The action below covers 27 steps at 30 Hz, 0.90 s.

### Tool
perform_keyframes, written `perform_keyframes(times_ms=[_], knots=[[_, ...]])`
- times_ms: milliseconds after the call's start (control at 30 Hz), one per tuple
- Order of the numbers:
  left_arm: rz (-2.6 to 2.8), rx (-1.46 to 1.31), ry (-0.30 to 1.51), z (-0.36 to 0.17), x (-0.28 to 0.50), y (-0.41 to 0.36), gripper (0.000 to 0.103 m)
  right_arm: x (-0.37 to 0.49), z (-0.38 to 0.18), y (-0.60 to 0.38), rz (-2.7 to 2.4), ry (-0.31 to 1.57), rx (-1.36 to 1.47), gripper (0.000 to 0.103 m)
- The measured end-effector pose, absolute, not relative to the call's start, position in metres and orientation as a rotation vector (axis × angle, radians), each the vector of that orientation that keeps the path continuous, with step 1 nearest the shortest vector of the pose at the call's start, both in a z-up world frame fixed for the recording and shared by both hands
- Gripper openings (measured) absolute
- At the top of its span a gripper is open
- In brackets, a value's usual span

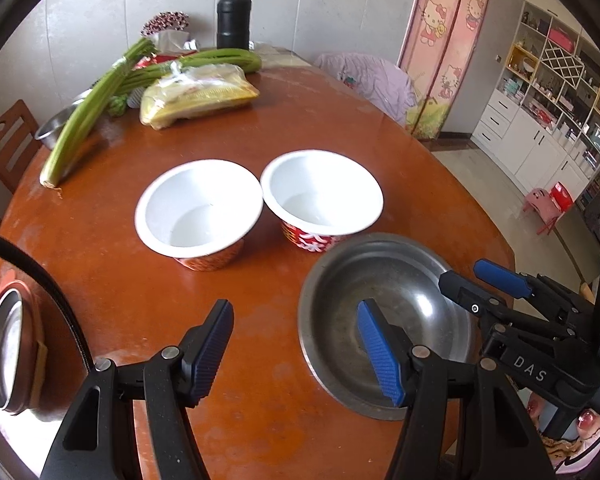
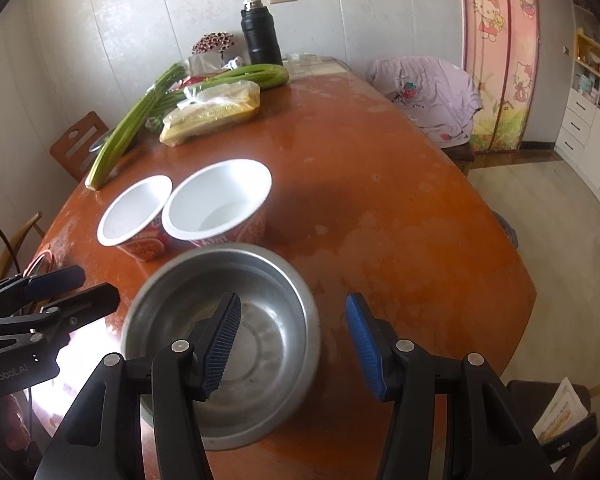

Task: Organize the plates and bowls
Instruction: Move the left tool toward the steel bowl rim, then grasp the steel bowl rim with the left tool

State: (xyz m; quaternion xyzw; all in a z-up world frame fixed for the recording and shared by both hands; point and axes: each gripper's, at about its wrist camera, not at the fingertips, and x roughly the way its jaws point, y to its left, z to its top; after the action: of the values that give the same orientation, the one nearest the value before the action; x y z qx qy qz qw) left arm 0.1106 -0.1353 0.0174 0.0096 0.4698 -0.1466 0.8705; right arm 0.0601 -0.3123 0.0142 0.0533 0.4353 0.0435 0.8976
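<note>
Two white paper bowls with red printed sides stand side by side mid-table: the left one [image 1: 198, 212] [image 2: 134, 212] and the right one [image 1: 322, 194] [image 2: 218, 202]. A steel bowl [image 1: 384, 320] [image 2: 224, 336] sits near the front edge. My left gripper [image 1: 296, 352] is open and empty above the table, its right finger over the steel bowl's rim. My right gripper [image 2: 294, 346] is open, its left finger above the inside of the steel bowl and its right finger outside the rim. A steel plate [image 1: 4, 344] on a wooden board lies at the far left.
Celery stalks [image 1: 92, 108], a bag of yellow food [image 1: 198, 94], a small steel bowl [image 1: 54, 126] and a black thermos [image 1: 234, 16] crowd the table's far end. A chair with a purple cloth [image 2: 432, 92] stands at the right. The table edge [image 2: 524, 280] curves close on the right.
</note>
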Motion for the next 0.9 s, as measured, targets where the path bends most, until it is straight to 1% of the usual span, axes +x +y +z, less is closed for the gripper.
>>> perform_keyframes(times_ms=[233,633,667,800,833,900], knots=[[-0.313,0.019,1.028,-0.001,0.115,-0.145,0.064,0.058,0.001,-0.314,0.092,0.931,0.103,0.056],[-0.317,-0.013,1.046,-0.016,0.119,-0.148,0.064,0.069,-0.018,-0.302,0.147,0.978,0.072,0.056],[-0.322,-0.02,1.05,-0.017,0.12,-0.148,0.062,0.069,-0.019,-0.301,0.158,0.978,0.071,0.056],[-0.346,-0.027,1.068,-0.023,0.121,-0.151,0.048,0.069,-0.024,-0.299,0.177,0.986,0.08,0.056],[-0.356,-0.032,1.074,-0.024,0.121,-0.152,0.047,0.069,-0.024,-0.299,0.178,0.99,0.076,0.056],[-0.374,-0.048,1.084,-0.027,0.122,-0.152,0.039,0.069,-0.026,-0.299,0.188,0.997,0.084,0.056]])
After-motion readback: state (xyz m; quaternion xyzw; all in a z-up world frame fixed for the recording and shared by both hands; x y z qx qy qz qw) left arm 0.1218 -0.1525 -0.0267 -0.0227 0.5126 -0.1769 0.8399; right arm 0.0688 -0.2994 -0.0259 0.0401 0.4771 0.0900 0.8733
